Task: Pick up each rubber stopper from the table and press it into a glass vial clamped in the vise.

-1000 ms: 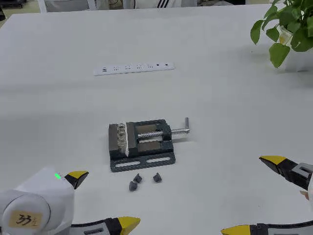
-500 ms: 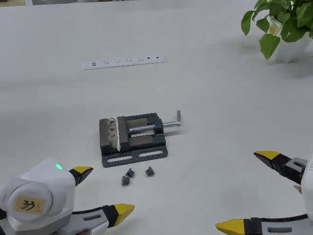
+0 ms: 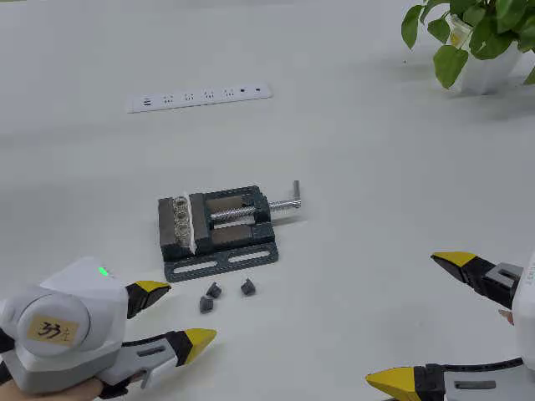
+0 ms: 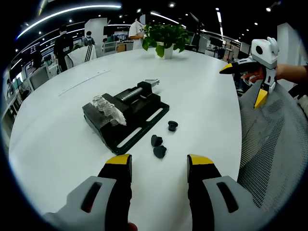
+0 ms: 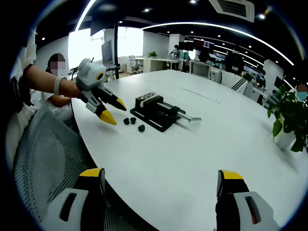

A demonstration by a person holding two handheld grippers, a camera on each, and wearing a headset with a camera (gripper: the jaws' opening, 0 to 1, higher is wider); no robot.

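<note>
The vise sits on the white tabletop near the centre of the head view, with its screw handle at the 3 o'clock end. A row of glass vials is clamped upright at the 9 o'clock end, mouths facing up. Three rubber stoppers lie loose on the tabletop at 6 o'clock from the vise, just off its base flange; they are close together but apart from one another. The left gripper hovers at 7 o'clock from the vise, near the stoppers, its yellow-tipped jaws moderately spread and holding nothing. The right gripper is at 4 o'clock, well apart from the vise, its jaws spread wide and holding nothing. A white power strip lies at 12 o'clock from the vise. A potted plant stands at 2 o'clock, near the far edge of the tabletop.
</note>
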